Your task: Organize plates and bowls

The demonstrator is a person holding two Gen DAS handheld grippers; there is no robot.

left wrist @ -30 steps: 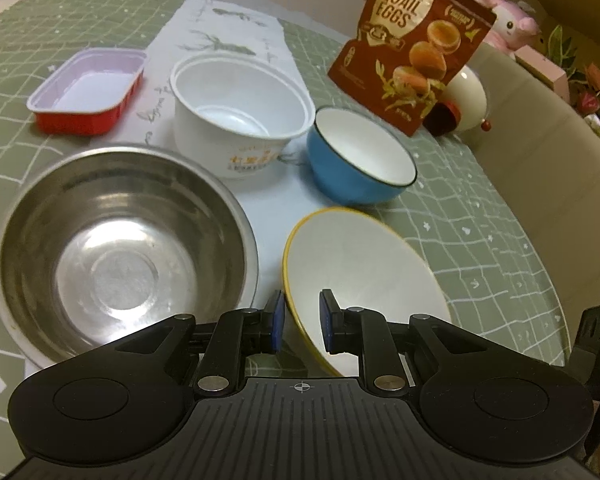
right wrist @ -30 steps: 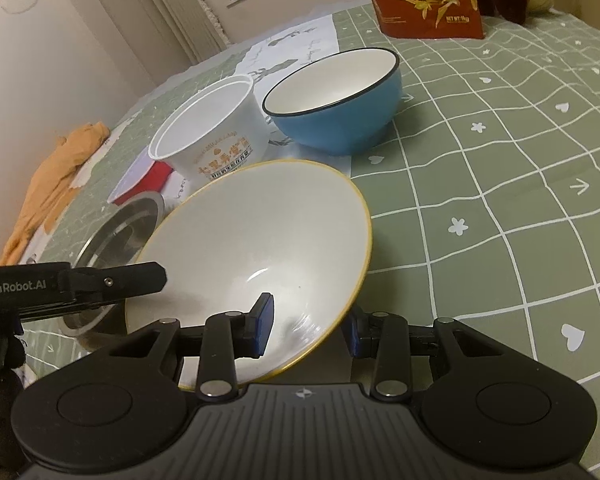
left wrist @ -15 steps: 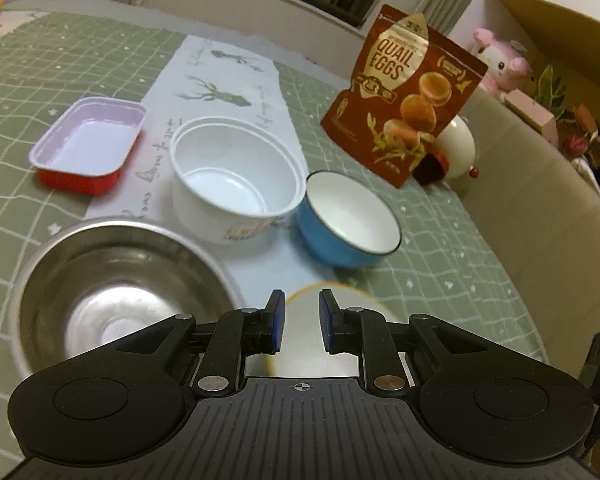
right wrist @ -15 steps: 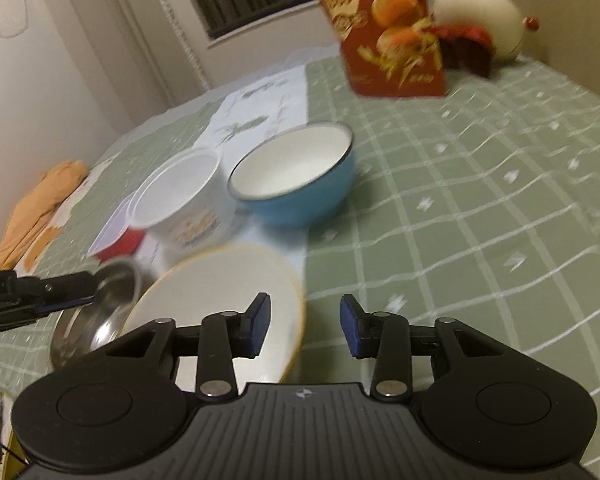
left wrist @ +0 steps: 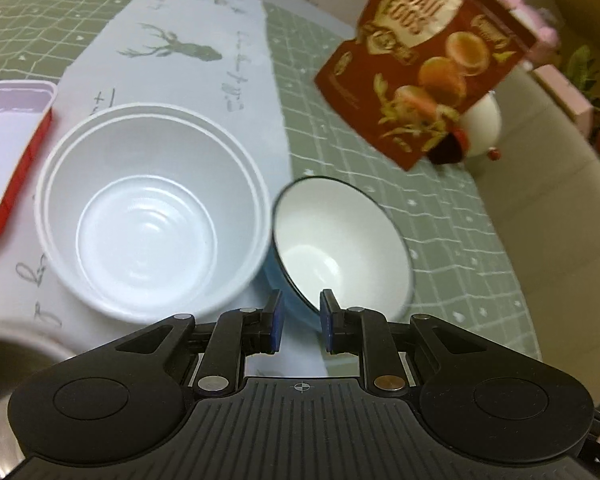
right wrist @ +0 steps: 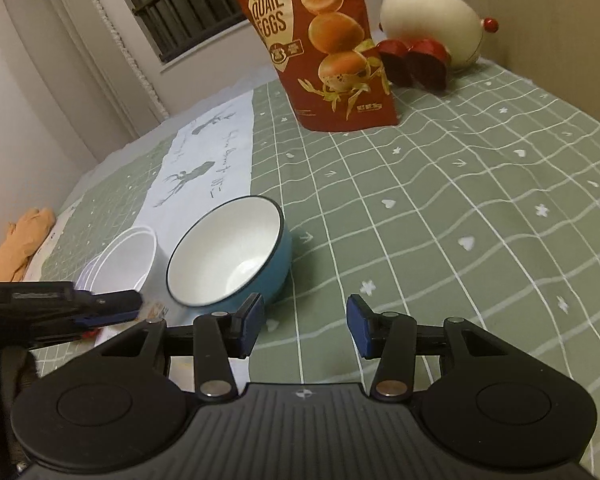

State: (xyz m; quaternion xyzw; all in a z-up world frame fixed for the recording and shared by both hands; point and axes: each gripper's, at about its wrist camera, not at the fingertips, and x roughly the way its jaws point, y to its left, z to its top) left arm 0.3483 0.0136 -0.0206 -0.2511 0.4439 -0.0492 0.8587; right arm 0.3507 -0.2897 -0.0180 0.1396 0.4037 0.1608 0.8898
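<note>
Right now both my tools hold nothing. Low in the left view, my left gripper [left wrist: 299,322] has its fingers a narrow gap apart, pinching nothing; its tips hover just over the near rim of the blue bowl [left wrist: 342,246]. Low in the right view, my right gripper [right wrist: 305,326] is spread wide over bare green tablecloth [right wrist: 460,208], with that same blue bowl just beyond its left finger.

As for progress, I judge the sorting far from finished: every dish I can see sits singly, none nested in another. At the lower left edge of the left view, a sliver of a steel bowl [left wrist: 0,364] shows; what is in it I cannot tell. Past it, at centre left, the white plastic tub [left wrist: 152,210] stands empty, touching or just beside the blue bowl, which is empty too. Farther off, at the left edge, a red tray [left wrist: 8,136] with a pale inside holds nothing. Beyond, upper right, stands a bag of quail eggs [left wrist: 428,56], not a dish to sort.
</note>
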